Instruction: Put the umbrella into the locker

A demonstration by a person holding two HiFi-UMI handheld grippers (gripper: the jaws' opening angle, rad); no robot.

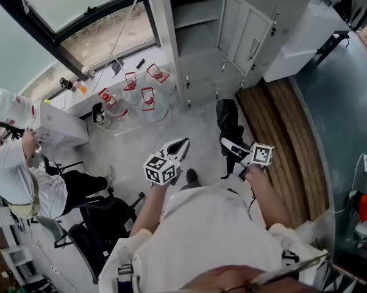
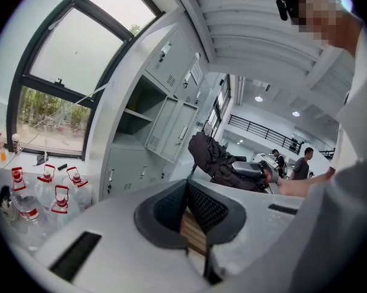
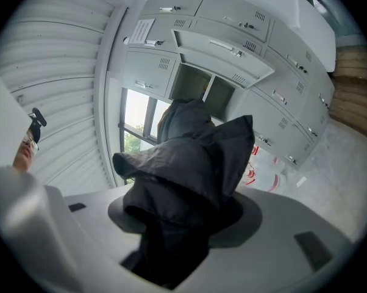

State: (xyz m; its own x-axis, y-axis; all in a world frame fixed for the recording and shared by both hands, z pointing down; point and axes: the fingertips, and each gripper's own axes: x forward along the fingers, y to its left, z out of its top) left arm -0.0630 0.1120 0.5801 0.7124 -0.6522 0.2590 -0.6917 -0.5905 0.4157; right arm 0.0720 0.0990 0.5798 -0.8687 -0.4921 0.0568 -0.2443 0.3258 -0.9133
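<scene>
In the head view the person in a white top holds both tools out in front of the body, low in the middle of the frame. The right gripper (image 1: 227,144) sits right of centre, and its jaws are clamped on the black umbrella (image 1: 228,119). The folded fabric of the umbrella stands up from the jaws toward the top of the frame, above the pale floor (image 1: 141,145). In the right gripper view the dark cloth bunches between the two jaws and spills over them, filling the middle of the picture.

The left gripper (image 1: 182,144) is just left of it, apart from the umbrella. In the left gripper view its dark pads (image 2: 205,206) meet at the tips and nothing is held between them. The umbrella shows beyond them in that view, right of centre.

The grey locker (image 1: 199,54) bank stands at the top centre of the head view. One compartment is open, and its door (image 1: 247,32) is swung out to the right. The umbrella is outside the locker, below it in the frame and well apart from the opening.

Clear water bottles (image 1: 148,96) with red handles stand on the floor left of the locker, under the window (image 1: 80,5). A strip of wooden flooring (image 1: 287,133) runs down the right side. Another person in white (image 1: 19,176) is at the left edge beside a black chair (image 1: 104,218).
</scene>
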